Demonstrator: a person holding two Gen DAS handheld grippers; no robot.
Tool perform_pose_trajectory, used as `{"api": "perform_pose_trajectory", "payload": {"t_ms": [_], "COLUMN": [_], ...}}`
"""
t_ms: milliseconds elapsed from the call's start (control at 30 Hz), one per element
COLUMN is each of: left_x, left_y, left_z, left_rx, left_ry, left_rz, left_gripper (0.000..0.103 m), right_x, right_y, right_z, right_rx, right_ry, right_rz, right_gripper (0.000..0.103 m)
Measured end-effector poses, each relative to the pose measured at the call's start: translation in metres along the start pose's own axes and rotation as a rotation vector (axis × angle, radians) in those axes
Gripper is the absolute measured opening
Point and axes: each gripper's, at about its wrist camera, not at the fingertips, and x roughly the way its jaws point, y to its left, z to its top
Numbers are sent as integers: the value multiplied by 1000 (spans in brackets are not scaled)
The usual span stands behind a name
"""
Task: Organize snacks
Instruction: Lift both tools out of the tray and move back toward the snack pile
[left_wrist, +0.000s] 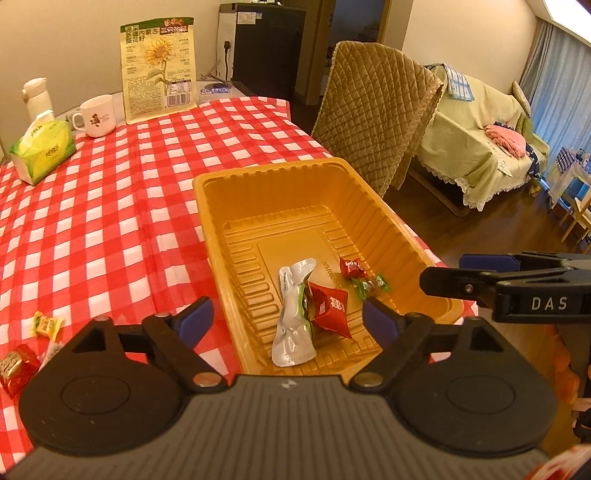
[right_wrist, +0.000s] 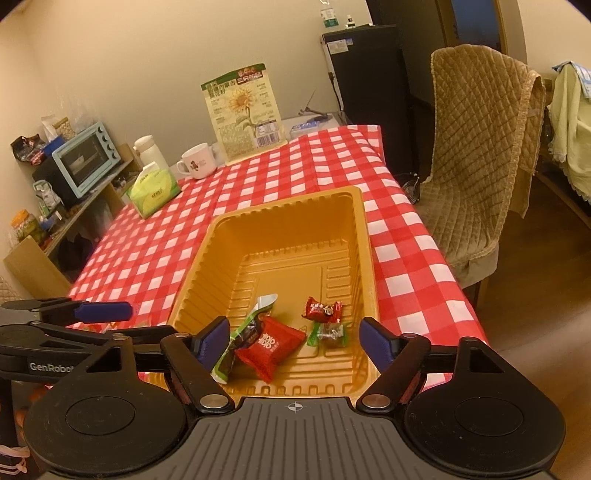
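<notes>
An orange plastic tray (left_wrist: 207, 206) (right_wrist: 207, 251) sits on the red checked tablecloth. In it lie a silver-green pouch (left_wrist: 293, 317) (right_wrist: 236, 343), a large red packet (left_wrist: 328, 306) (right_wrist: 271, 345), a small red candy (left_wrist: 352, 266) (right_wrist: 323, 309) and a green candy (left_wrist: 371, 285) (right_wrist: 330, 333). My left gripper (left_wrist: 288, 321) is open and empty above the tray's near end. My right gripper (right_wrist: 295, 338) is open and empty over the near end too; it shows at the right of the left wrist view (left_wrist: 517, 284). A yellow candy (left_wrist: 46, 325) and a red packet (left_wrist: 16, 369) lie on the cloth left of the tray.
At the table's far end stand a sunflower seed bag (left_wrist: 159, 70) (right_wrist: 245, 110), a white mug (left_wrist: 96, 116) (right_wrist: 197, 160), a tissue pack (left_wrist: 40, 151) (right_wrist: 153, 190) and a white flask (left_wrist: 35, 98). A quilted chair (left_wrist: 376, 110) (right_wrist: 476, 155) stands right of the table.
</notes>
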Motion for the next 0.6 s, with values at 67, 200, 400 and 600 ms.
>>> {"api": "perform_pose_trajectory", "payload": {"t_ms": [67,200,400,600], "left_x": [-7,-22,-44,-64], "left_y": [0,2,10,24], "left_z": [-3,-8,-22,-41], "left_rx": [-5,-14,-44,-84], "left_ry": [-5,-24,-46,-49], "left_rz": [-1,13,33,59], "left_gripper": [90,93,94,94], "right_x": [-5,-15,-28,-36], "right_y": [1,2,5,14], "right_z": [-2,-5,-13,-25], "right_rx": [-1,-2,-7,-22], "right_ry": [-5,-13,-17,-1], "right_rz": [0,2,16,45], "right_gripper": [78,78,79,79]}}
